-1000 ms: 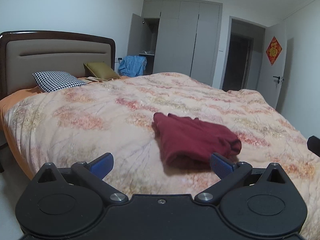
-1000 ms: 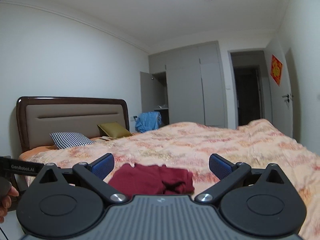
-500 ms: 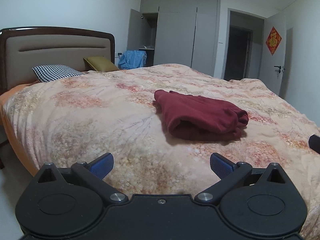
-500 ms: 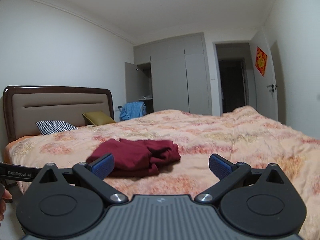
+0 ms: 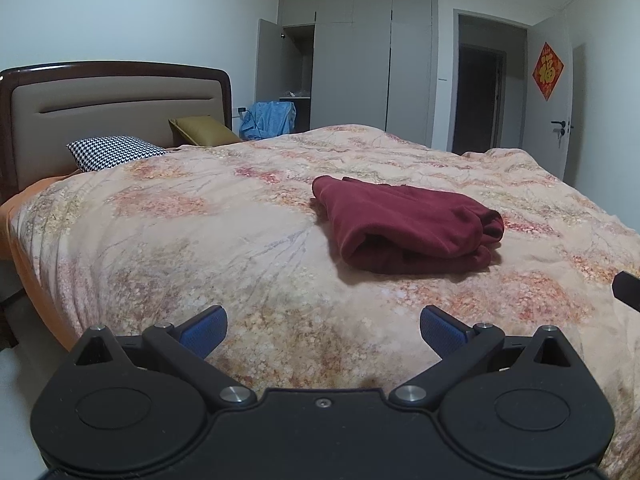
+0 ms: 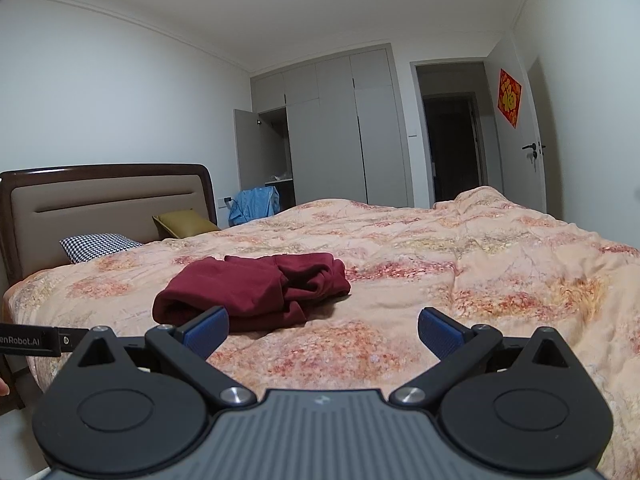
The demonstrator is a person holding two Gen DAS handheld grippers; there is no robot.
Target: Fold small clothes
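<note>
A dark red garment (image 5: 404, 228) lies folded in a thick bundle on the floral quilt of the bed (image 5: 200, 248). It also shows in the right wrist view (image 6: 256, 292), left of centre. My left gripper (image 5: 323, 330) is open and empty, held back from the garment above the near side of the bed. My right gripper (image 6: 323, 330) is open and empty, to the right of the garment and short of it. Neither gripper touches the cloth.
A checked pillow (image 5: 116, 152) and an olive pillow (image 5: 204, 130) lie by the headboard (image 5: 112, 108). A blue garment (image 5: 272, 118) hangs beyond the bed near an open wardrobe (image 5: 352, 64). A doorway (image 5: 480, 92) is at the far right.
Both grippers have drawn back and lowered from the garment, so it sits farther ahead in both views. The garment lies still. Both grippers stay open.
</note>
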